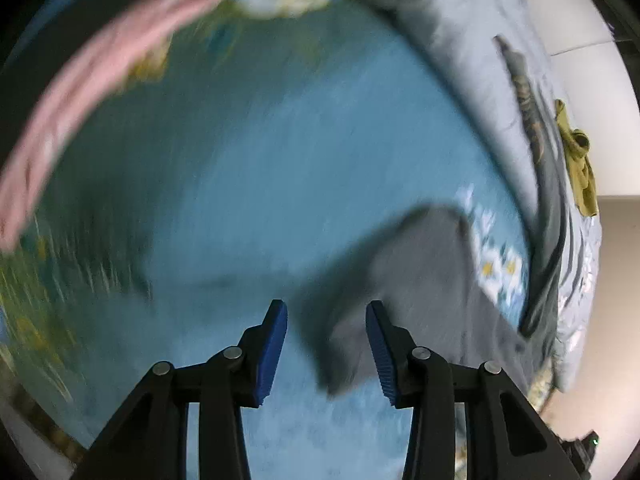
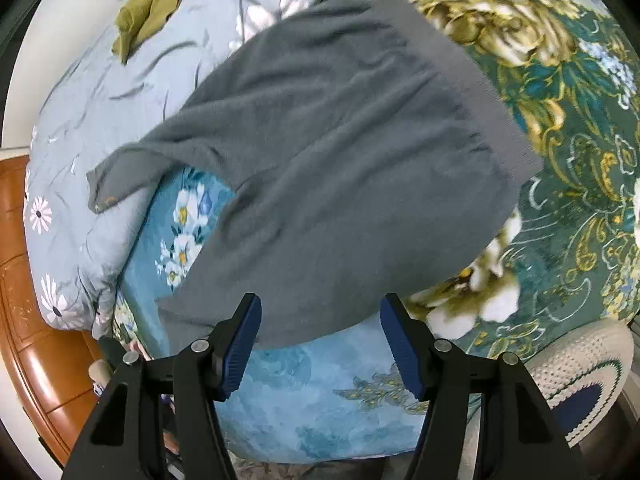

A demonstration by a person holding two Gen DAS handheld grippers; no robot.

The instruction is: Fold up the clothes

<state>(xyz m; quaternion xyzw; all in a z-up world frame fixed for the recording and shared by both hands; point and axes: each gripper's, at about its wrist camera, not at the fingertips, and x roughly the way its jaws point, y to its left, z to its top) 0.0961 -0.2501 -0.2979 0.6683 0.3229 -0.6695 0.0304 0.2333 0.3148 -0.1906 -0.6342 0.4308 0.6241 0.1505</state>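
Note:
A dark grey knit sweater (image 2: 340,160) lies spread on a bed with a blue and green floral sheet (image 2: 300,380); one sleeve reaches left onto a pale blue duvet (image 2: 100,112). My right gripper (image 2: 321,300) hovers open over the sweater's near edge, its pads clear of the cloth. In the blurred left wrist view, a corner of the grey sweater (image 1: 420,272) lies on the sheet (image 1: 260,180) below my left gripper (image 1: 326,306). That gripper is open, with a clear gap on both sides between its pads and the cloth.
An olive garment (image 2: 152,4) lies on the duvet, and it also shows at the right as an olive garment (image 1: 580,168). A pink cloth (image 1: 100,80) lies blurred at upper left. A wooden frame (image 2: 24,280) borders the bed. A cream knitted item (image 2: 580,368) sits at lower right.

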